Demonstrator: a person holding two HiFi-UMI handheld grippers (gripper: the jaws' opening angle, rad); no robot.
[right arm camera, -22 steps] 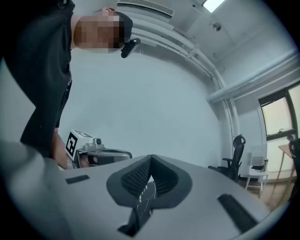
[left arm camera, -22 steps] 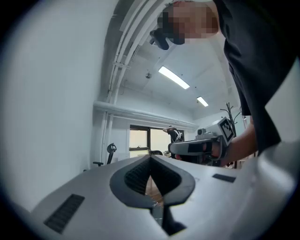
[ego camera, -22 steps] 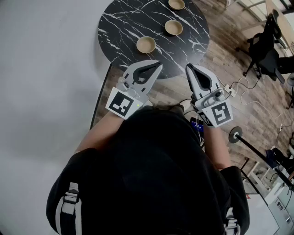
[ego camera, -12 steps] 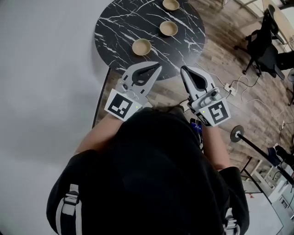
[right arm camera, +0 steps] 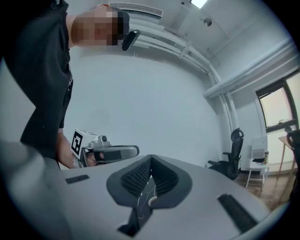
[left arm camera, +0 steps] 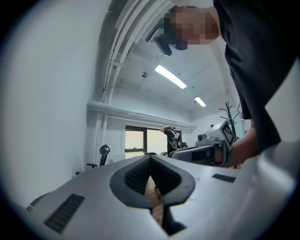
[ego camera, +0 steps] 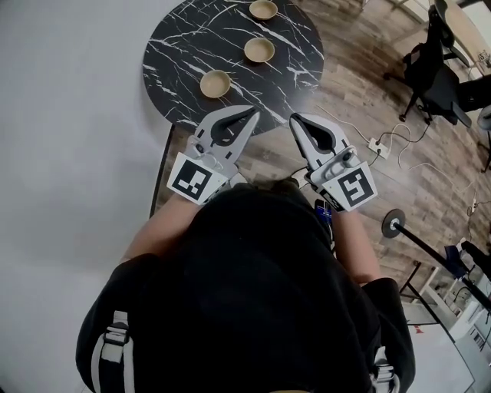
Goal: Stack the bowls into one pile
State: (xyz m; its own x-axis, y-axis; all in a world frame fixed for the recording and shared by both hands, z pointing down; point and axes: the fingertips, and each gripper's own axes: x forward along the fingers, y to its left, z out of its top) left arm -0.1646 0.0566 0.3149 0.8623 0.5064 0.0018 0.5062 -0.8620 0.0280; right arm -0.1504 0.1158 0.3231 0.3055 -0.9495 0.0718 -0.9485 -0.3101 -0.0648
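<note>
- Three small, round, tan bowls stand apart in a slanting row on the round black marble worktop (ego camera: 176, 54), top centre of the head view: lowest bowl (ego camera: 215, 83), middle bowl (ego camera: 259, 50), top bowl (ego camera: 263, 9).
- The left tool (ego camera: 252, 115) and right tool (ego camera: 295, 120), both with jaws closed and empty, are side by side at the worktop's lower edge, below and clear of every bowl.

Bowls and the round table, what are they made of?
The bowls look like pale wood or bamboo, matte tan, though plastic is possible. The round table looks like black marble, or a printed imitation: thin white veins on dark.
</note>
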